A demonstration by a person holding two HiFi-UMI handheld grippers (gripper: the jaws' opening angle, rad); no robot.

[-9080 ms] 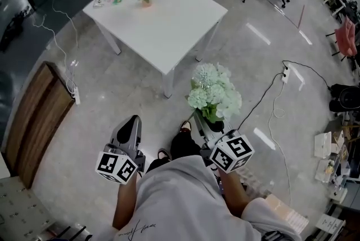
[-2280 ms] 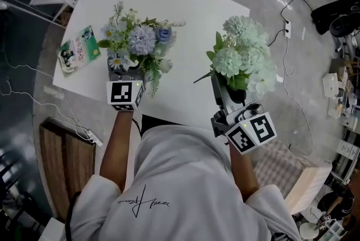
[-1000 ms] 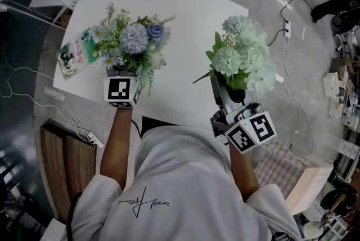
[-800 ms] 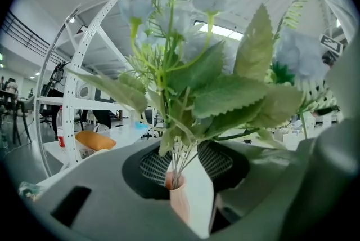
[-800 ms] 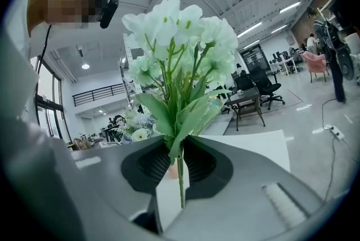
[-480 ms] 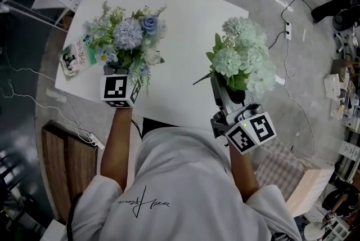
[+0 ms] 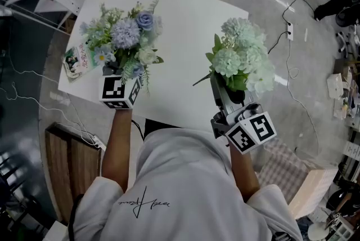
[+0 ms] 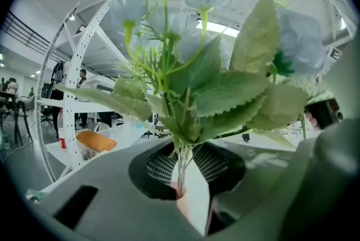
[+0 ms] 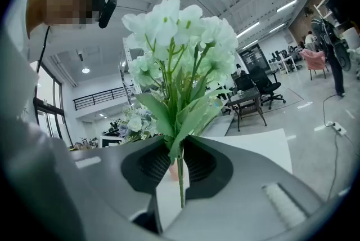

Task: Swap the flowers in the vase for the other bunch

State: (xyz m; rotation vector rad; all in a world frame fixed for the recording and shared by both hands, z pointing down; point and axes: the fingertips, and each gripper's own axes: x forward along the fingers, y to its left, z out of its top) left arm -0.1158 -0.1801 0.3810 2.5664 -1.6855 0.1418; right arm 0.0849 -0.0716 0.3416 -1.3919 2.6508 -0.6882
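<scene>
1. Head view: the left gripper (image 7: 115, 72) sits directly beneath the blue bunch (image 7: 125, 37), over the near-left part of the white table (image 7: 180, 26). The right gripper (image 7: 224, 88) carries the white bunch (image 7: 242, 57) upright ahead of its jaws, well apart from the other tool. Foliage hides the vase here.
2. Left gripper view: the jaws have just been closing and now pinch the thin stems (image 8: 181, 162) between the ribbed pads (image 8: 162, 166). A pink vase (image 8: 185, 206) sits just below the jaws, and the stems run down into it.
3. Right gripper view: the jaws are clamped on one green stalk (image 9: 180, 183), whose end hangs free below the pads.
4. Assessment: removal of the old bunch is in hand and the grip appears made. The next move calls for a straight upward draw until the stem ends clear the vase mouth. Nothing steadies the vase, so dragging or tipping it is the risk.
</scene>
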